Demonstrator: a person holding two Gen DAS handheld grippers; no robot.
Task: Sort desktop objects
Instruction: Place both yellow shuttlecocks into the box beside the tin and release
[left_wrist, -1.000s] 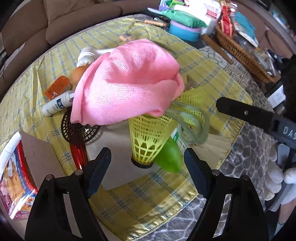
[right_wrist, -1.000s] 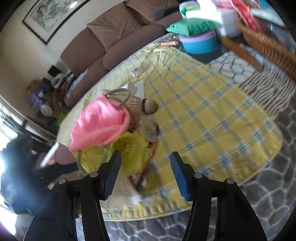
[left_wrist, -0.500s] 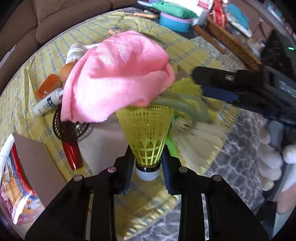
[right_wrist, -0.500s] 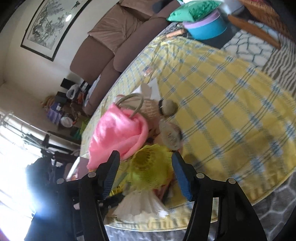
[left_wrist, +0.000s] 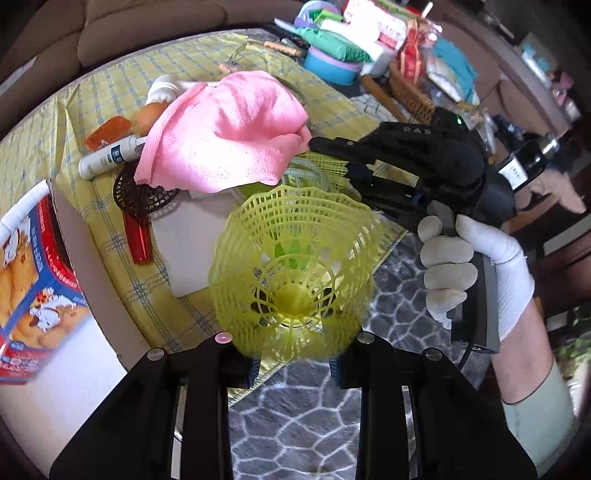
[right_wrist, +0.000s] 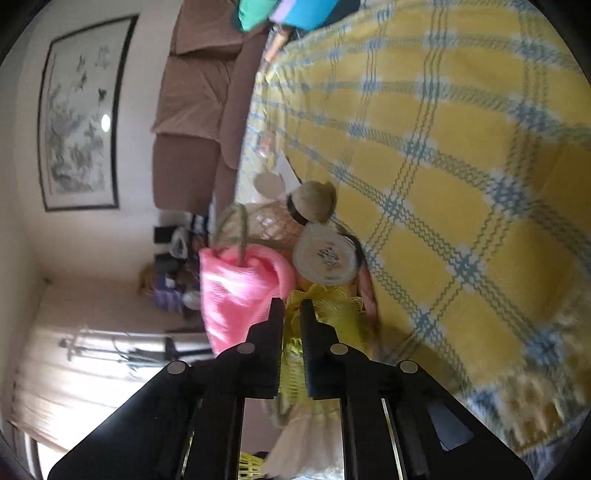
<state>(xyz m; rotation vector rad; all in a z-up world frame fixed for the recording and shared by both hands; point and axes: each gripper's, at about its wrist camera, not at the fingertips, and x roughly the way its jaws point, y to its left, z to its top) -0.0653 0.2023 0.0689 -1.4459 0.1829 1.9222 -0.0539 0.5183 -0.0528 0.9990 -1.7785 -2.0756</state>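
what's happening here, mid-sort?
A person with a handheld gripper in each gloved hand is clearing a cluttered yellow checked tablecloth. The left gripper is shut on the base of a yellow plastic shuttlecock, lifted clear of the pile. The right gripper has its jaws shut at the edge of the pink cloth, beside more yellow mesh; whether it pinches anything is unclear. A white tube and a red-handled strainer lie unsorted.
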